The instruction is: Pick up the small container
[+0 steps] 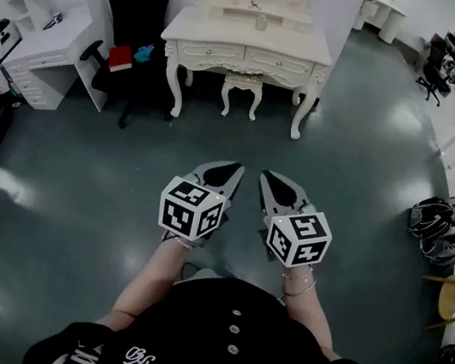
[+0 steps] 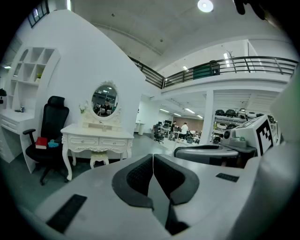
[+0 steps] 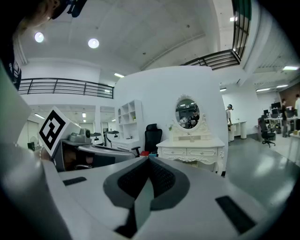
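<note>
A small pale container [image 1: 262,22] stands on the top of a white dressing table [image 1: 247,45] with an oval mirror, well ahead of me across the floor. In the right gripper view the same container [image 3: 191,138] shows as a tiny shape below the mirror. My left gripper [image 1: 234,170] and right gripper [image 1: 267,177] are held side by side in front of my body, far short of the table. The left gripper [image 2: 153,157] is shut with nothing between its pads, and so is the right gripper [image 3: 149,159].
A white stool [image 1: 242,88] stands under the table. A black office chair [image 1: 136,30] with a red and a blue item on its seat is left of it, beside a white desk and shelves [image 1: 43,40]. Helmets [image 1: 437,229] lie at the right.
</note>
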Demonstrator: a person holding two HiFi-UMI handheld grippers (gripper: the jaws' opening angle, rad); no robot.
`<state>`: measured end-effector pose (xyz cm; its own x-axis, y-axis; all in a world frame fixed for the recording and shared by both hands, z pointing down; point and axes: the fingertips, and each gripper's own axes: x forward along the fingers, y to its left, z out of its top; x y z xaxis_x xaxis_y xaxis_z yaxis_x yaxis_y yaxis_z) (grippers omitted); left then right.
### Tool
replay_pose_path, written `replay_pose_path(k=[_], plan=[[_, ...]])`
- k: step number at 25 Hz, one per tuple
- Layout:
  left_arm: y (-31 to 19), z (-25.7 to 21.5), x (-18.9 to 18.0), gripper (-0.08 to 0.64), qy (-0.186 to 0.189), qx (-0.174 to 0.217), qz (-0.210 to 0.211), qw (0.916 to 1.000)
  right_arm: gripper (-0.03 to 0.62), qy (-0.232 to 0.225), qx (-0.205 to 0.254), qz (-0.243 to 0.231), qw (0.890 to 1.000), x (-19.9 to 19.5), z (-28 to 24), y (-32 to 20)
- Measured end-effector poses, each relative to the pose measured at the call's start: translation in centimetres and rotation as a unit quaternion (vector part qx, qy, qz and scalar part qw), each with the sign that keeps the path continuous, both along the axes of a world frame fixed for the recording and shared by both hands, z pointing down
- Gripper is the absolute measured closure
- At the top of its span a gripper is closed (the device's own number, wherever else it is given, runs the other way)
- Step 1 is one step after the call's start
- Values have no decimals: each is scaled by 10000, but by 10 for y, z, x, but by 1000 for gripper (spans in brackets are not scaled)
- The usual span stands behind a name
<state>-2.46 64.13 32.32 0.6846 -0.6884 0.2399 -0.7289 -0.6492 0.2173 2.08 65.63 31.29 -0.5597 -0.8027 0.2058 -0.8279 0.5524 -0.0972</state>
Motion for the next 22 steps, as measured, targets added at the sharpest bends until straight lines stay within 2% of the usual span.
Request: replay_pose_path(k=[5, 11, 16, 22], plan=[[-4, 12, 0, 545, -14, -163, -39, 9999, 591, 238, 6, -34, 9997, 1, 4, -2], [4, 23, -6, 545, -40, -305, -75, 9995, 591, 289, -127, -140, 9994, -3, 12, 3], [7, 20, -5, 545, -27, -248, -80, 9997, 592, 291, -192, -271, 9990, -8, 17, 4], [12, 11, 7, 545, 116, 74, 97, 9999, 589, -121, -159, -387, 9991, -8, 12, 7]])
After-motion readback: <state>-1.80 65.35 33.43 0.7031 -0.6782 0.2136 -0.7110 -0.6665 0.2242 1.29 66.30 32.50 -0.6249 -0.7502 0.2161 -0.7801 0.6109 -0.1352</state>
